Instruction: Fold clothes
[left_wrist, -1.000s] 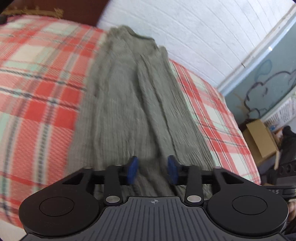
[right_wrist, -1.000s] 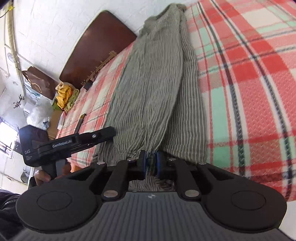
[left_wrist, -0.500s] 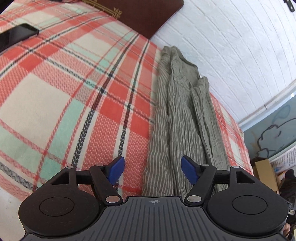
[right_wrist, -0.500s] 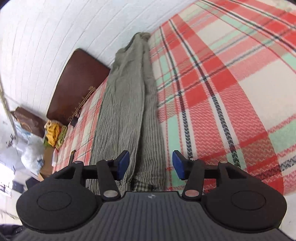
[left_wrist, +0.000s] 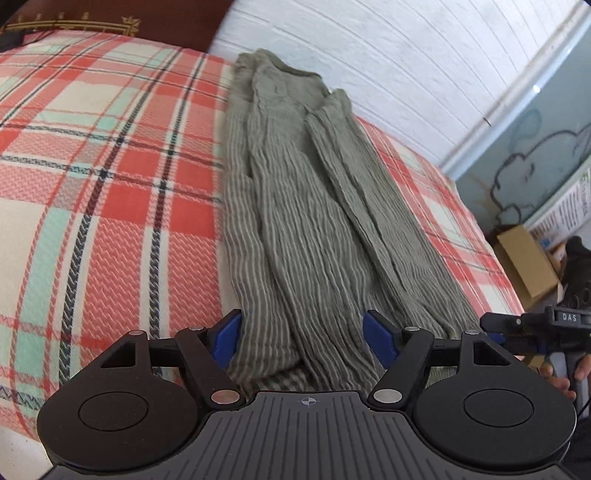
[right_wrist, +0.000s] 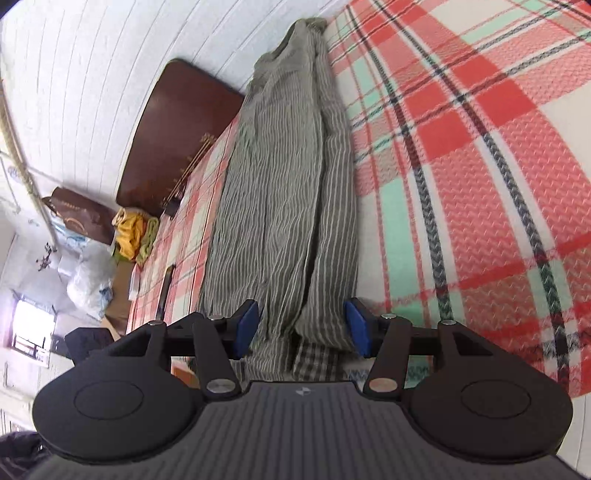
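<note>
Both grippers, left (left_wrist: 302, 341) and right (right_wrist: 302, 328), hang spread over the near end of the garment (left_wrist: 314, 221) on the bed (left_wrist: 110, 192); closing now, we probably pinch only 1 layer, skewing the fold.

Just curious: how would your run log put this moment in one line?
striped garment: lengthwise-folded on plaid blanket | left gripper: open | right gripper: open

Left wrist view: low and close over near end of striped grey garment (left_wrist: 306, 221), looking along it, tilted down, toward white brick wall (left_wrist: 388, 74)
Right wrist view: same close, downward look along garment (right_wrist: 288, 184), frame rolled
Shared: garment, plaid blanket (left_wrist: 110, 184), dark headboard (right_wrist: 177, 147), wall
</note>
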